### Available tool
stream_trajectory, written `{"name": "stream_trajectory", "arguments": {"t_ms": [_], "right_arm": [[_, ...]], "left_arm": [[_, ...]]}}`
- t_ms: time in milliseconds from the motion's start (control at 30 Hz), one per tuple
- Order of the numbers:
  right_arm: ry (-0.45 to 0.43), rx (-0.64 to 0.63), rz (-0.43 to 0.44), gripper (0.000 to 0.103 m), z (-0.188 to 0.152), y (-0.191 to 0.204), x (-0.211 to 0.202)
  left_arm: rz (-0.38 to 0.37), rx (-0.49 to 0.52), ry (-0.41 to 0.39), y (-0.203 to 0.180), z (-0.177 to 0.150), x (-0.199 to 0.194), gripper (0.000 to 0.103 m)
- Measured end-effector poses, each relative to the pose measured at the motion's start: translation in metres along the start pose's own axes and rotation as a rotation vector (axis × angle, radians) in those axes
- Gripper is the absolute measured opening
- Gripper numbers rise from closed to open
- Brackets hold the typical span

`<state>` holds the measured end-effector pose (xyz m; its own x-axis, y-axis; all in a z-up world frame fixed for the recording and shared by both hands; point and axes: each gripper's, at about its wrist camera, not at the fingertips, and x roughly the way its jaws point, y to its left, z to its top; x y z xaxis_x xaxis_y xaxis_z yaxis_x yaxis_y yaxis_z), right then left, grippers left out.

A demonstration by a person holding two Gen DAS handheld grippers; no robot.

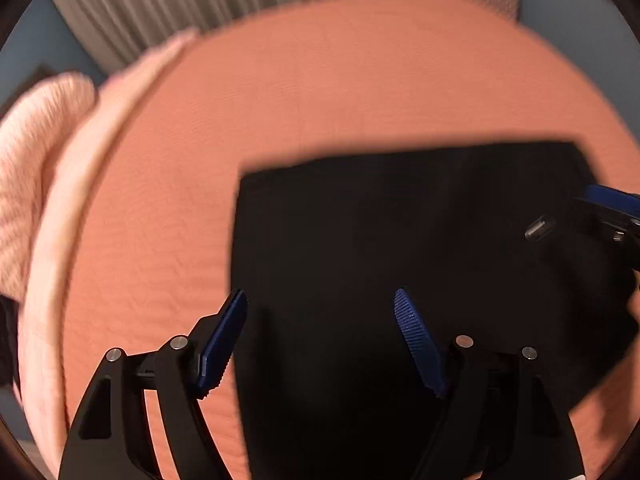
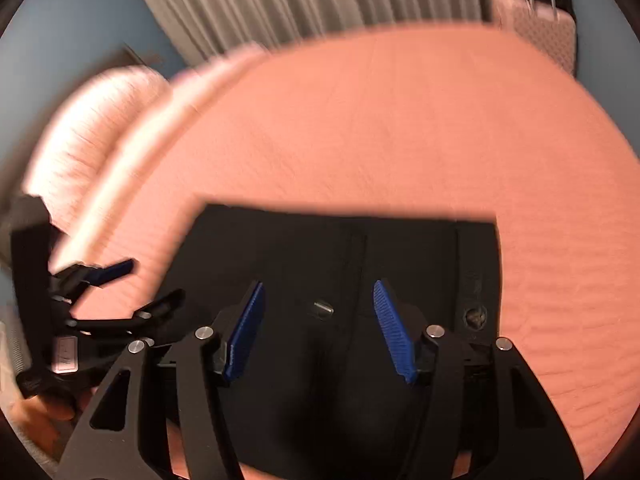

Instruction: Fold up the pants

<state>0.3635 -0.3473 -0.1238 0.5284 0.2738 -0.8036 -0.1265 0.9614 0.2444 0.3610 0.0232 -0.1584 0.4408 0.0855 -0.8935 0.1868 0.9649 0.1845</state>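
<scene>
Black folded fabric pants (image 1: 400, 240) lie flat on the salmon-pink textured bedspread (image 1: 320, 92). Left gripper (image 1: 320, 344) and right gripper (image 2: 318, 332) hover above them, blue-padded fingers spread apart, holding nothing.

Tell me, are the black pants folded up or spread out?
Folded: the pants lie as a compact rectangle with straight edges on the bed, no legs stretching out.

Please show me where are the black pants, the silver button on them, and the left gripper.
black pants (image 2: 304, 248): right wrist view, on the flat upper panel of the cloth.
silver button (image 2: 323, 307): right wrist view, on the metal button itself.
left gripper (image 1: 320, 340): left wrist view, midway between its two blue fingers.
</scene>
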Motion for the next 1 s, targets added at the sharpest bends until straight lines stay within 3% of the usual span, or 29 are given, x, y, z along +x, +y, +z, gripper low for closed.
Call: {"name": "stream_trajectory", "arguments": {"t_ms": [33, 67, 100, 133, 233, 300, 433, 500, 633, 700, 867, 1000], "right_arm": [[0.021, 0.002, -0.025, 0.042, -0.013, -0.012, 0.010], [-0.025, -0.004, 0.003, 0.037, -0.028, -0.025, 0.008], [-0.071, -0.016, -0.002, 0.033, -0.040, -0.034, -0.004], [-0.058, -0.015, -0.012, 0.033, -0.047, -0.038, -0.011], [-0.067, 0.106, 0.025, 0.040, -0.046, -0.050, -0.040], [-0.098, 0.139, 0.041, 0.071, -0.051, -0.060, -0.050], [-0.017, 0.250, 0.107, 0.071, -0.082, -0.086, -0.048], [-0.033, 0.258, 0.086, 0.071, -0.093, -0.087, -0.057], [-0.117, 0.231, 0.024, 0.072, -0.084, -0.061, -0.087], [-0.160, 0.195, 0.011, 0.091, -0.067, -0.034, -0.101], [-0.293, 0.036, -0.095, 0.098, -0.041, 0.029, -0.151], [-0.308, 0.037, -0.106, 0.098, -0.036, 0.046, -0.170]], "left_arm": [[-0.059, -0.043, -0.040, 0.010, -0.015, 0.011, 0.083], [-0.093, -0.063, -0.106, 0.017, -0.025, 0.005, 0.083], [-0.074, -0.032, -0.113, 0.016, -0.029, 0.002, 0.083], [-0.049, -0.008, -0.119, 0.014, -0.032, -0.003, 0.083], [-0.018, -0.028, -0.150, 0.017, -0.041, -0.025, 0.078], [-0.037, -0.080, -0.180, 0.026, -0.048, -0.044, 0.080], [-0.112, -0.198, -0.077, 0.052, -0.064, -0.046, 0.079], [-0.090, -0.219, -0.079, 0.056, -0.073, -0.059, 0.079], [-0.001, -0.165, -0.186, 0.032, -0.069, -0.108, 0.080], [0.026, -0.140, -0.218, 0.013, -0.053, -0.127, 0.083], [-0.001, -0.136, -0.276, -0.010, -0.037, -0.172, 0.086], [-0.044, -0.155, -0.270, -0.014, -0.038, -0.190, 0.086]]}}
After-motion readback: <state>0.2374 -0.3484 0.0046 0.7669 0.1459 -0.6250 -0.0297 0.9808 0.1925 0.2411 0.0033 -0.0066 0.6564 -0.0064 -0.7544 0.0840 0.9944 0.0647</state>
